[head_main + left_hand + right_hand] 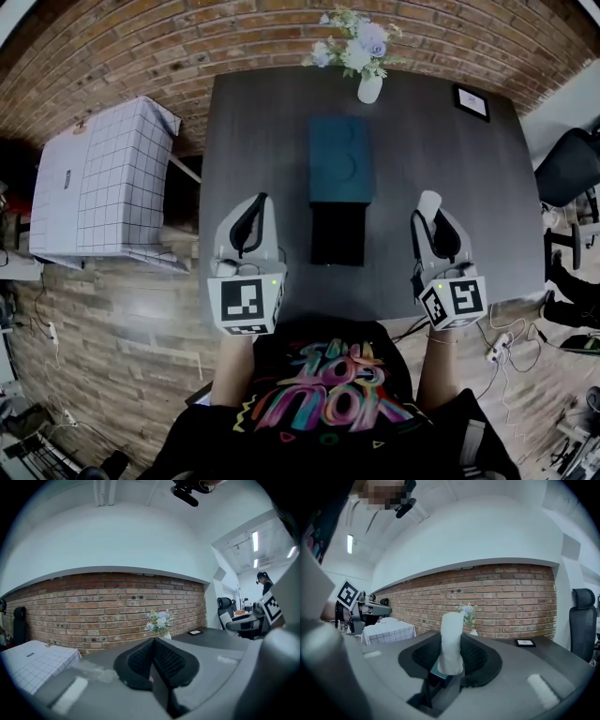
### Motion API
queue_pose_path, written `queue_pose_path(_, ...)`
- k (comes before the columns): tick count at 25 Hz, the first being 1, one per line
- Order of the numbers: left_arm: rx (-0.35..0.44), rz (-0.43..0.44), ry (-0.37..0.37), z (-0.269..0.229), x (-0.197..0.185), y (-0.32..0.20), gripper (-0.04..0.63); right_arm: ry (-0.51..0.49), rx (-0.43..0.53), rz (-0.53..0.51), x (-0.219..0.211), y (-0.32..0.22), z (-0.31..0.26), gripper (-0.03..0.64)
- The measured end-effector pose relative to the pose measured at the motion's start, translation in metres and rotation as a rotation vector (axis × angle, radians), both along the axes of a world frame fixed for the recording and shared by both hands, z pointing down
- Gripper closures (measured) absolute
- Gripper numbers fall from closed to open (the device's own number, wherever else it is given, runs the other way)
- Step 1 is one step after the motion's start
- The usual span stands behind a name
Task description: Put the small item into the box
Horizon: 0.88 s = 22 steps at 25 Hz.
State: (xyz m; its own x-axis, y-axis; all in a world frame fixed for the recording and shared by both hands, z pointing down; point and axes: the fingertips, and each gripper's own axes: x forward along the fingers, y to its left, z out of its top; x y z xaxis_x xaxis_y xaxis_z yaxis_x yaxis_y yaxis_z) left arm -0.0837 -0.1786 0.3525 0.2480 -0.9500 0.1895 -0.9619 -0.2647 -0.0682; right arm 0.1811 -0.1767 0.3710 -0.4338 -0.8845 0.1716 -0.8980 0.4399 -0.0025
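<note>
A teal box [340,159] lies at the table's middle, and a black box part [337,232] adjoins its near side. My right gripper [429,217] hovers right of the black part, shut on a small white item [428,201]. In the right gripper view that white item [451,639] stands upright between the pads and sticks out past my right gripper [452,656]. Left of the boxes, my left gripper [255,206] is shut and holds nothing. The left gripper view shows my left gripper [153,645] with its pads pressed together.
A white vase of flowers [367,58] stands at the far edge of the dark grey table [441,150], and a small framed picture [472,101] lies at its far right. A checked white cloth covers a stand [103,183] on the left. An office chair [572,169] is on the right.
</note>
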Motion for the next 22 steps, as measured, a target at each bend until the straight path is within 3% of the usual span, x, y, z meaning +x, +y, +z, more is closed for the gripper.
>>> queue_pose_path(11, -0.006, 0.016, -0.012, 0.008, 0.000, -0.003, 0.594, 0.034, -0.025, -0.119, -0.041, -0.006, 0.008, 0.486)
queue_pose_path(22, -0.066, 0.005, 0.035, 0.025, 0.003, 0.008, 0.594, 0.161, -0.157, -0.308, -0.094, -0.003, 0.075, 0.486)
